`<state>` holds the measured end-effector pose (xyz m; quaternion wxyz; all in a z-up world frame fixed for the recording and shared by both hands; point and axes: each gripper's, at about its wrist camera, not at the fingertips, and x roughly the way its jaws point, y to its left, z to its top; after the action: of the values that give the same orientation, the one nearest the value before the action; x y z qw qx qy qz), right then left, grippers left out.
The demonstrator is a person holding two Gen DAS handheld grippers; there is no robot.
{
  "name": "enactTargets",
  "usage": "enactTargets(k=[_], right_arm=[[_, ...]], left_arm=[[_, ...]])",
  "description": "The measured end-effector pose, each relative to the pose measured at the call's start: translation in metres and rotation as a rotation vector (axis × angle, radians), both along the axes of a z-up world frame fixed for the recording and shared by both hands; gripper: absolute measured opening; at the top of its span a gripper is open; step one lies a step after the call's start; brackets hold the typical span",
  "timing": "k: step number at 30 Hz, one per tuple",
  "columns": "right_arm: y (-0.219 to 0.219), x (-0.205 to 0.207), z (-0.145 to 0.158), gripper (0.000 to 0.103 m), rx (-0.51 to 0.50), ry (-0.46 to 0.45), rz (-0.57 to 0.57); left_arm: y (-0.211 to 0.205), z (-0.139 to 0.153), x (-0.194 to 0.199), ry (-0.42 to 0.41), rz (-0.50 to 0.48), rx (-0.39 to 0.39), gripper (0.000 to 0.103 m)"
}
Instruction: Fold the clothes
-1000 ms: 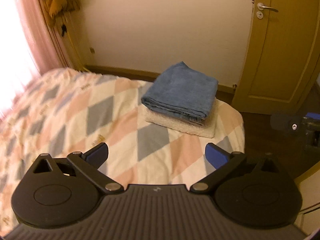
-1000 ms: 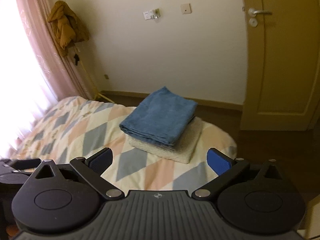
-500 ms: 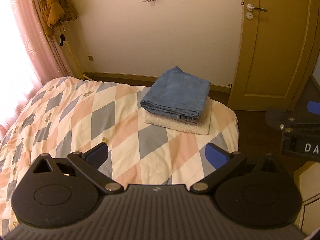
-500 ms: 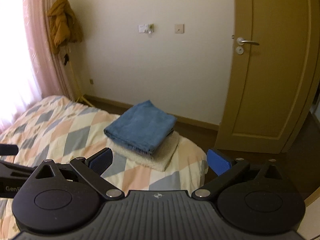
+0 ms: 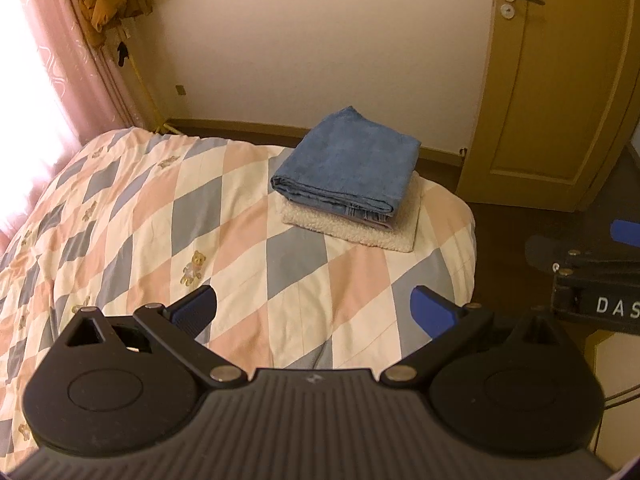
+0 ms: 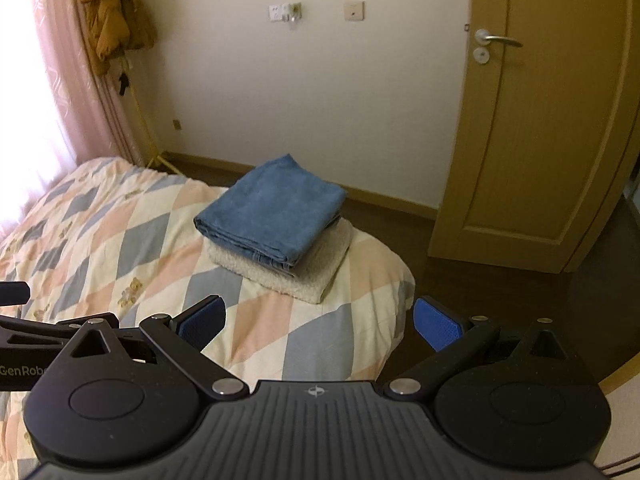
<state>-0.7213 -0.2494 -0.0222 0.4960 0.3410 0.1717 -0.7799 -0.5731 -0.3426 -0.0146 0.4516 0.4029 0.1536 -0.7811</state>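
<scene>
Folded blue jeans (image 5: 348, 164) are being carried by a cream fleece (image 5: 356, 226) on the bed (image 5: 168, 216). The left gripper (image 5: 314, 308) and right gripper (image 6: 320, 322) are being held above it, jaws released and empty.

The left hand-held gripper (image 5: 314, 310) is wide open, its blue pads far apart and holding nothing. The right hand-held gripper (image 6: 320, 322) is also spread wide and empty, and it appears at 3 o'clock in the left wrist view.

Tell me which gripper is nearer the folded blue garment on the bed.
Hard to call; perhaps the right gripper. Both hover open and short of the folded blue garment, touching nothing. It lies ahead-right of the left gripper and ahead-left of the right.
</scene>
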Motion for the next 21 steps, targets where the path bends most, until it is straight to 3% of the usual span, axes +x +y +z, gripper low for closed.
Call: enactTargets(k=[21], right_arm=[[-0.078,-0.090,-0.018,0.103,0.069,-0.034,0.145]], left_arm=[[-0.058,-0.019,-0.081,-0.042,0.123,0.044,0.102]])
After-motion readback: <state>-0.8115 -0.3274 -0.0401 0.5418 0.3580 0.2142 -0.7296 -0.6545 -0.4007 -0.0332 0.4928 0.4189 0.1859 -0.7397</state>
